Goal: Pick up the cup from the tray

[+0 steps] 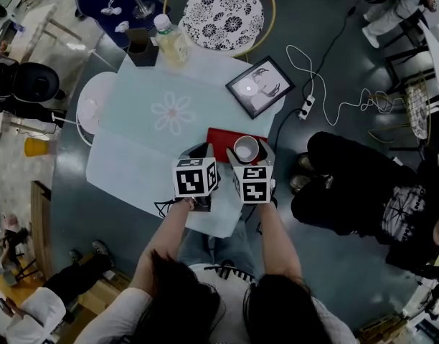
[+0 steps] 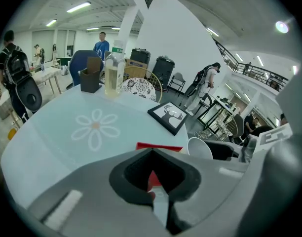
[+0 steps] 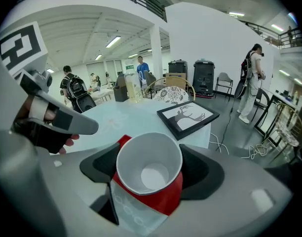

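Observation:
A white paper cup (image 1: 246,149) (image 3: 148,164) stands over the red tray (image 1: 221,140) near the table's front edge. My right gripper (image 3: 151,168) has its dark pads (image 3: 200,174) against both sides of the cup, shut on it. The tray's red (image 3: 163,201) shows under the cup. My left gripper (image 1: 202,153) sits just left of the cup at the tray's front left corner. In the left gripper view its jaws (image 2: 152,153) are shut, with a bit of red tray (image 2: 158,146) and the cup (image 2: 199,148) beyond them.
A pale blue flower-print cloth (image 1: 173,113) covers the table. At the back stand a bottle (image 1: 171,40) and a dark box (image 1: 142,47); a framed picture (image 1: 260,87) lies right. A patterned chair (image 1: 223,7), power strip (image 1: 306,107) and seated person (image 1: 363,192) surround it.

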The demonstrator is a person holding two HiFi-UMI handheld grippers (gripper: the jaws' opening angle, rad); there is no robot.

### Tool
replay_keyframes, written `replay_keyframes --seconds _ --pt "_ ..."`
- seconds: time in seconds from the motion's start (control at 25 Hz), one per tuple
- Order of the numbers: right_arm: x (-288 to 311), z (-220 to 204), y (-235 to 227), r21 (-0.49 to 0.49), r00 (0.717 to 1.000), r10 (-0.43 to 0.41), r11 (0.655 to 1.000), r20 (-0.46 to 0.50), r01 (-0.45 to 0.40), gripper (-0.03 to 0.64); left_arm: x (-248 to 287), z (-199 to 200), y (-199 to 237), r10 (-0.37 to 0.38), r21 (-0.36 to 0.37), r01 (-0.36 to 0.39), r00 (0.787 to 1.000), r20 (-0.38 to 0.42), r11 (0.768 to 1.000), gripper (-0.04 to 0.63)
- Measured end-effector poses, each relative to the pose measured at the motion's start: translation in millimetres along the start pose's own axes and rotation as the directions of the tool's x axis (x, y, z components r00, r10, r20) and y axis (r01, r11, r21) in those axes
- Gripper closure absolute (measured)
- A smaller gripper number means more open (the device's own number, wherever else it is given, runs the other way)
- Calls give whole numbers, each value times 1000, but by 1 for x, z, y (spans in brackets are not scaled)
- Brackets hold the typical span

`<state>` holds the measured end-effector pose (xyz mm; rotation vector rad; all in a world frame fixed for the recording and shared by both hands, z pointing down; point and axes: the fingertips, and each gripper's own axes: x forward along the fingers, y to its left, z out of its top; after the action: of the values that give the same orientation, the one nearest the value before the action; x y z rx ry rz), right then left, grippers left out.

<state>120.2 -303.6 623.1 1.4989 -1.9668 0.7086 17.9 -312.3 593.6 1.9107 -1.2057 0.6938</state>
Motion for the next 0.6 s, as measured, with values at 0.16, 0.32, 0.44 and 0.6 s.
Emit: replay_keyframes --seconds 0.16,0.32,0.44,0.6 --pt "-6 10 8 -11 1000 12 1000 27 -12 233 -3 2 2 -4 -3 4 1000 14 1000 595" --pt "-11 12 31 -43 998 51 998 24 -50 238 -9 -2 10 5 3 -5 1000 14 1000 595" --pt "-15 13 55 -104 997 82 991 13 -80 238 -18 -8 21 16 -8 -15 1000 20 1000 595" --pt "-10 22 97 -159 990 137 978 16 -133 239 -35 -9 47 45 -25 -44 998 39 999 595"
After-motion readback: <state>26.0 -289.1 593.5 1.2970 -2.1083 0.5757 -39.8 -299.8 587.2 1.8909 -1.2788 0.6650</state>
